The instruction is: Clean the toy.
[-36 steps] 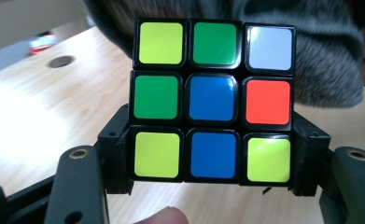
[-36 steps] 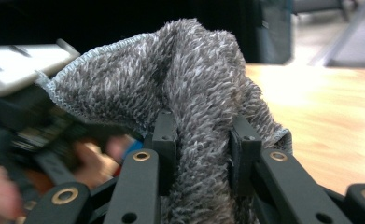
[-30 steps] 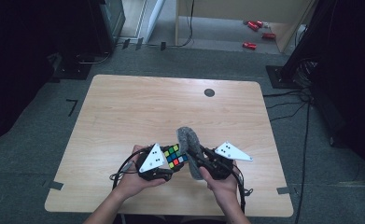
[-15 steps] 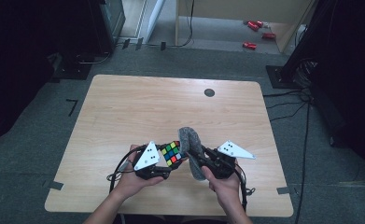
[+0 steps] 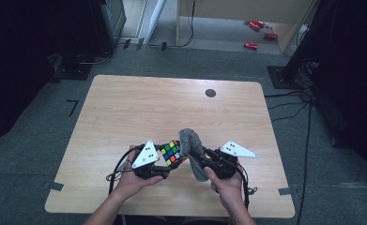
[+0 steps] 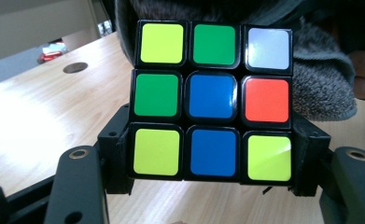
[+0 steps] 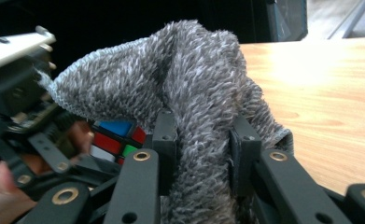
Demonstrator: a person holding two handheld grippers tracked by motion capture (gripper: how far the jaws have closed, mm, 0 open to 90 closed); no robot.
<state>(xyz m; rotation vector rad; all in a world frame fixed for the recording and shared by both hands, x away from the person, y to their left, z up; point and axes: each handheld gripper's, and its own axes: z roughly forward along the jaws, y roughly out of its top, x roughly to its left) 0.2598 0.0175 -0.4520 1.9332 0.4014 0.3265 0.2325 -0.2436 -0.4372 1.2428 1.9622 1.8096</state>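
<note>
Puzzle cube [image 6: 211,100] clamped in left gripper [image 5: 164,165], grey cloth [image 7: 194,107] pinched by right gripper [image 5: 201,161]

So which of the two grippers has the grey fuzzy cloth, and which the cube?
The right gripper is shut on the grey fuzzy cloth. The left gripper is shut on the multicoloured puzzle cube, which shows hard glossy squares, not fabric.

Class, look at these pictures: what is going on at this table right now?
A person at a wooden table holds a gripper in each hand. The left gripper is clamped on a scrambled puzzle cube, held just above the near edge. The right gripper pinches a grey fuzzy cloth, which drapes against the cube's far side, as if to wipe it.
</note>
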